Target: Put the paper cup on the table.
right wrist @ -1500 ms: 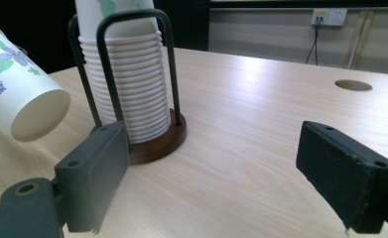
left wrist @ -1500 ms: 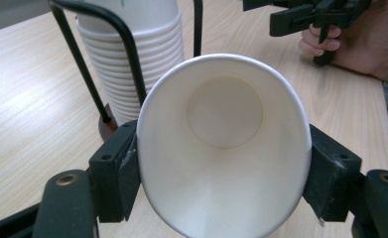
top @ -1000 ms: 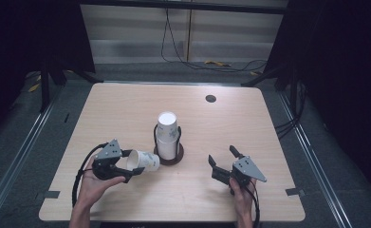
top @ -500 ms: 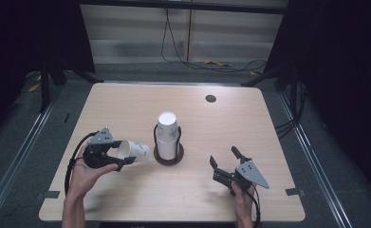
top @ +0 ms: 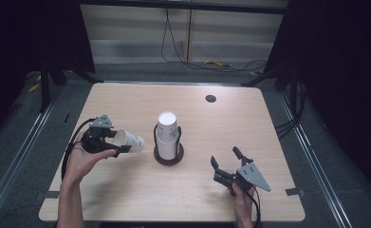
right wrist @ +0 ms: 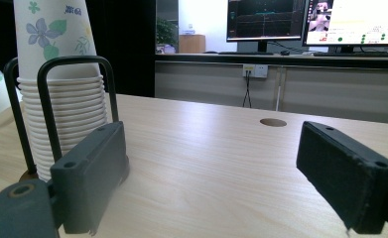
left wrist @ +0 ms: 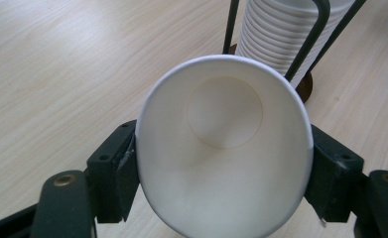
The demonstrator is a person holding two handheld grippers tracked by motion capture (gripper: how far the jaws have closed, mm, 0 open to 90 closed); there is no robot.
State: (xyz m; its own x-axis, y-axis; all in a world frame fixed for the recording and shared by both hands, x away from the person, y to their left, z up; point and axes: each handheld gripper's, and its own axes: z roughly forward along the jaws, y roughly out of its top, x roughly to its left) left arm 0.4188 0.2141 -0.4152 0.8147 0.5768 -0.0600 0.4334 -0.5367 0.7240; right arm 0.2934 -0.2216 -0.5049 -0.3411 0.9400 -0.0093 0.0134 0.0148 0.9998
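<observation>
Left claw [top: 119, 145]: pinches a single paper cup [top: 128, 141] by its sides, one black jaw pressed on each flank, so the round rim is squeezed into an oval.
Held cup: lies tilted on its side above the counter's left half, its open mouth toward the claw's own camera; smooth white inside, floral print outside.
Room around it: bare wood lies to the left and near side; the cup's base end points right, near the stack but apart from it.
Cup stack [top: 167, 135]: white ribbed rims nested tightly, upside down, standing at the counter's centre in a holder [top: 179, 135] of thin black wire loops on a dark round base.
Right claw [top: 227, 165]: spread wide, holding nothing, low over the near right of the counter, well apart from the stack.
Counter [top: 249, 123]: pale wood grain, matte, rounded corners; a small dark grommet hole [top: 210, 98] sits near the far right edge.
</observation>
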